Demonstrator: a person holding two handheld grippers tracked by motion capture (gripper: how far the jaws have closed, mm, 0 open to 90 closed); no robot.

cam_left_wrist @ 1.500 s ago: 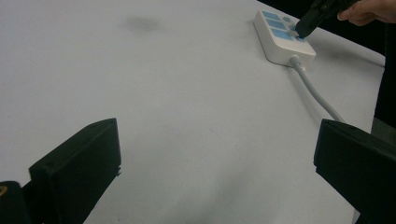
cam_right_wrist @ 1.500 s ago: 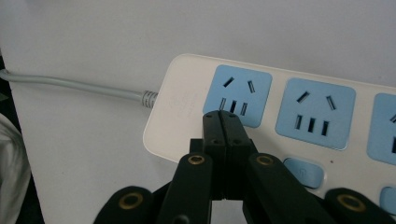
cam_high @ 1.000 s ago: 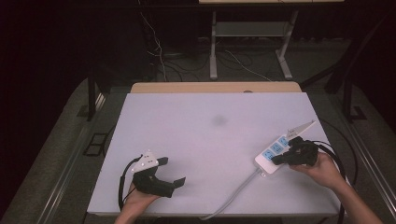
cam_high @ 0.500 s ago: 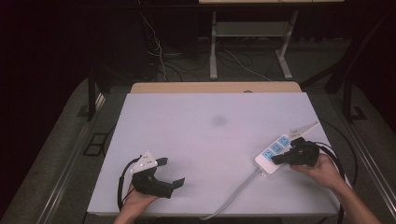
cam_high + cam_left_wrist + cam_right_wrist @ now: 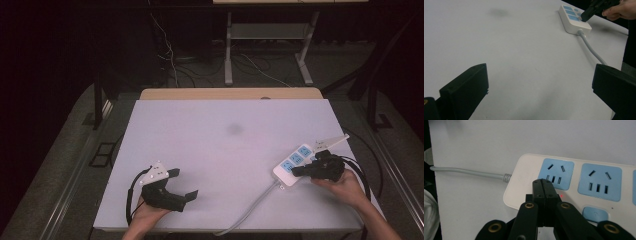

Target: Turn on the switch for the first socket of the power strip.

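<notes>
From above, the left tool (image 5: 181, 184) rests on the white bench (image 5: 220, 150), jaws spread; the right tool (image 5: 300, 171) sits at the power strip (image 5: 295, 162). Left gripper view: jaws wide apart, strip far ahead. Right gripper view: jaws pressed together, empty, tips over the strip's near edge beside a small red light (image 5: 561, 195).

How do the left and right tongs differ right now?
The left tongs stand wide open; the right tongs are pressed shut. The left tongs sit over bare table, far from the power strip, while the right tongs reach over the strip's cable end. Both are black, hand-held and grip nothing.
</notes>
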